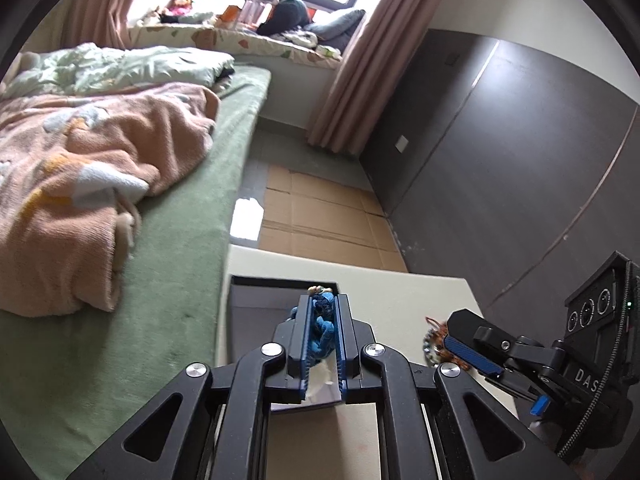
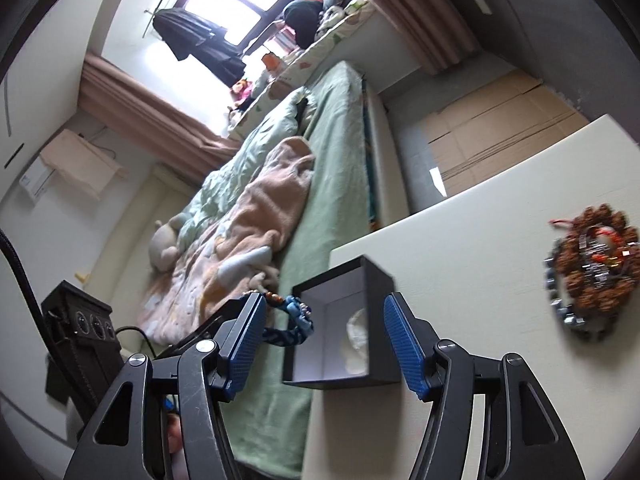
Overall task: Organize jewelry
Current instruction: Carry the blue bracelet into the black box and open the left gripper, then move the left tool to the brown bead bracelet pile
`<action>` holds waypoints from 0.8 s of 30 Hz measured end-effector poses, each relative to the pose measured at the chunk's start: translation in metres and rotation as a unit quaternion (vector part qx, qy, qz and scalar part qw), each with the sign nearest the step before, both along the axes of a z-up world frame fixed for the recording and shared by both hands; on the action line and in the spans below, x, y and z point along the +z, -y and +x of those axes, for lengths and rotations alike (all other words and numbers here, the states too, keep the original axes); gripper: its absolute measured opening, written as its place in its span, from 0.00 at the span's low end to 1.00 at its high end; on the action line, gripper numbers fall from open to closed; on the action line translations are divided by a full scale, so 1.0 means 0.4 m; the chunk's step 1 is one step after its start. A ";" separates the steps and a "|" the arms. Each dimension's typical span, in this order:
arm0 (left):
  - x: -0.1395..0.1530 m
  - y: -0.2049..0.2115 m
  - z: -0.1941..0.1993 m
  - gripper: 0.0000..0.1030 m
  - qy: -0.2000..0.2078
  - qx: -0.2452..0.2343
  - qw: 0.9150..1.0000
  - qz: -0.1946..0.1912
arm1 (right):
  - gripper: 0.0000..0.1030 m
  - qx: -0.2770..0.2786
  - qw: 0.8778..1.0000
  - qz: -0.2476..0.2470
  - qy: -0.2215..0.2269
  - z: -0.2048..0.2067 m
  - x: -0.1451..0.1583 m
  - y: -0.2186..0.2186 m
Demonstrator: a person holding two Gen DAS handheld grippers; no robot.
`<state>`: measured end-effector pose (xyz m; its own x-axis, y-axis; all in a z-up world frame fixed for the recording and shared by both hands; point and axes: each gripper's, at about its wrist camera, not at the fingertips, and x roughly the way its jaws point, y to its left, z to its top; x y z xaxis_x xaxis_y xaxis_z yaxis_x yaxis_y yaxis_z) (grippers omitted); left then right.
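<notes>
My left gripper point(image 1: 323, 300) is shut on a blue braided bracelet point(image 1: 321, 326) with beads at its end, held above the open black jewelry box point(image 1: 280, 285) on the cream table. The bracelet point(image 2: 294, 326) also shows in the right wrist view, hanging beside the box point(image 2: 340, 280). My right gripper point(image 2: 324, 312) is open and empty in front of the box; it shows at the right of the left wrist view point(image 1: 466, 344). A pile of brown bead bracelets and a metal chain point(image 2: 588, 268) lies on the table at the right, also visible in the left wrist view point(image 1: 434, 344).
The cream table point(image 1: 400, 292) stands beside a bed with a green sheet point(image 1: 172, 300) and a pink blanket point(image 1: 80, 184). Cardboard sheets point(image 1: 320, 216) cover the floor beyond the table. A dark wall panel point(image 1: 500, 140) is at the right.
</notes>
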<state>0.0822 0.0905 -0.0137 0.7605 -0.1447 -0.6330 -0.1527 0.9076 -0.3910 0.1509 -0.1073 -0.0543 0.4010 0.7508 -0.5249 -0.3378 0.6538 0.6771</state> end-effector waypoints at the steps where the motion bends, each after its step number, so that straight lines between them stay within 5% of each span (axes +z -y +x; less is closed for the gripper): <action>1: -0.005 0.008 0.006 0.12 -0.006 -0.006 1.000 -0.004 | 0.60 -0.004 1.000 -0.004 -0.002 -0.001 -0.001 0.012; 4: -0.023 0.017 0.023 0.24 -0.032 -0.018 0.999 -0.015 | 0.60 -0.017 1.000 -0.008 -0.009 0.002 -0.001 0.047; 8: -0.027 0.012 0.015 0.66 -0.035 -0.001 0.999 -0.015 | 0.60 -0.029 0.999 -0.015 -0.009 0.002 0.011 0.098; 24: -0.013 0.143 0.018 0.66 -0.016 -0.045 0.999 0.014 | 0.60 -0.122 0.992 -0.040 -0.009 -0.008 0.048 0.342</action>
<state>0.0893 0.0331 -0.0188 0.7246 -0.1926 -0.6617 -0.0829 0.9288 -0.3611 0.1476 -0.2439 -0.0353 0.5556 0.5881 -0.5878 -0.1511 0.7665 0.6242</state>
